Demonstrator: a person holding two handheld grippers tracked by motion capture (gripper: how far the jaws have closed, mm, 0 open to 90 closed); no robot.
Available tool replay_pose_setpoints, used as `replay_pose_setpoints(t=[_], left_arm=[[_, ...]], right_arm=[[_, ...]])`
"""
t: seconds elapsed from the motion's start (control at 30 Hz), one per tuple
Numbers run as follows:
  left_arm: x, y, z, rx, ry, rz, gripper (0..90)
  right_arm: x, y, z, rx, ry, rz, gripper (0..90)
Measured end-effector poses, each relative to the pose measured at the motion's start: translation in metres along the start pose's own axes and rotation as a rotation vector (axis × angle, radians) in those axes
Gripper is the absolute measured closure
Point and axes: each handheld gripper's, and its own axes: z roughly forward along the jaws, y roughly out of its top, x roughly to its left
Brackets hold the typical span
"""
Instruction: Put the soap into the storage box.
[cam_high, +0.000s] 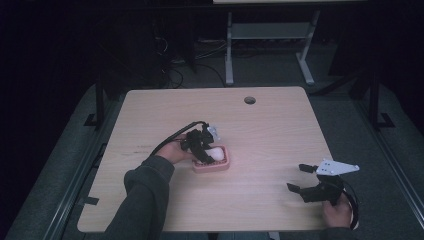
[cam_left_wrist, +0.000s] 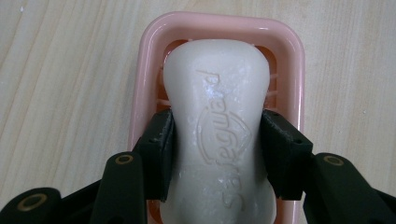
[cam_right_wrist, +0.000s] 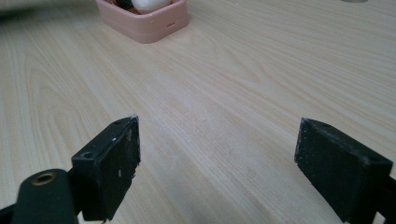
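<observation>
Clamping white soap bar (cam_left_wrist: 219, 126) across its narrow waist w/ left gripper (cam_left_wrist: 217, 154), jaws closed on both flanks for a firm hold; bar lay lengthwise in pink soap dish (cam_left_wrist: 145, 65) near centre of table (cam_high: 270, 130). Parked right gripper (cam_right_wrist: 217, 163) well apart at table's near right edge, jaws wide open & empty. No obstacle betw. the two; dish rim close outside the pads (cam_left_wrist: 161, 144), leaving little room.
</observation>
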Motion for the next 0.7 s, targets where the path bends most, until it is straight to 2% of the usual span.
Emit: replay_pose_setpoints(t=[0.17,0.47,0.7], left_arm=[[0.000,-0.001,0.001,0.011,-0.009,-0.002,48.6],[-0.003,-0.001,-0.009,-0.018,0.015,0.005,46.8],[-0.005,-0.005,-0.017,-0.021,0.030,-0.001,43.7]], right_arm=[[0.001,0.000,0.000,0.003,0.000,0.000,13.5],[0.001,0.001,0.001,0.003,0.001,-0.005,13.5],[0.002,0.001,0.002,0.006,0.000,-0.007,13.5]])
